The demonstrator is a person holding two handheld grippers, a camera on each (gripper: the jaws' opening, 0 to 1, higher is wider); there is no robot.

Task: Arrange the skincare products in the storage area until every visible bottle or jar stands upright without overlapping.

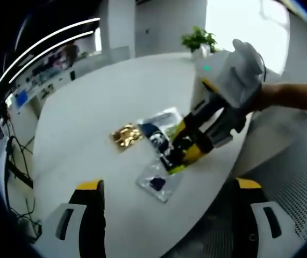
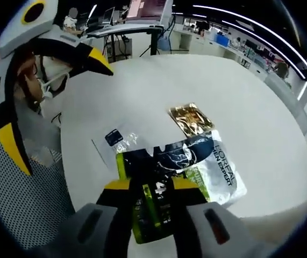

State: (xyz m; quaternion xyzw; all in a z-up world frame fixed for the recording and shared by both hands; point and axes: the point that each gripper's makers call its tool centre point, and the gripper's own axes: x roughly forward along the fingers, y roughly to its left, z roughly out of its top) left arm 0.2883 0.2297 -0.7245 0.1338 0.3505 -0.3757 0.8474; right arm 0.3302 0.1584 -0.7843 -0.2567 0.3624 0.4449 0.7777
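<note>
On the white round table [image 1: 83, 102] lie flat sachets, not bottles. My right gripper [image 2: 153, 189] is shut on a dark navy and green sachet [image 2: 154, 161], low over the table. In the left gripper view that gripper [image 1: 183, 148] comes in from the right, holding the same sachet [image 1: 166, 157]. Beside it lie a gold sachet [image 1: 125, 135] [image 2: 191, 118], a clear L'Oreal pouch [image 2: 218, 172] [image 1: 163, 119] partly under the held sachet, and a clear sachet with a dark blue patch [image 1: 156, 183] [image 2: 113, 141]. My left gripper [image 1: 169, 215] is open near the table edge and also appears as [image 2: 51, 102].
A grey perforated chair surface [image 1: 287, 183] [image 2: 24, 209] sits just off the table edge near both grippers. A potted plant [image 1: 199, 38] stands at the far side. Desks with screens [image 2: 126, 21] stand beyond the table [image 2: 158, 80].
</note>
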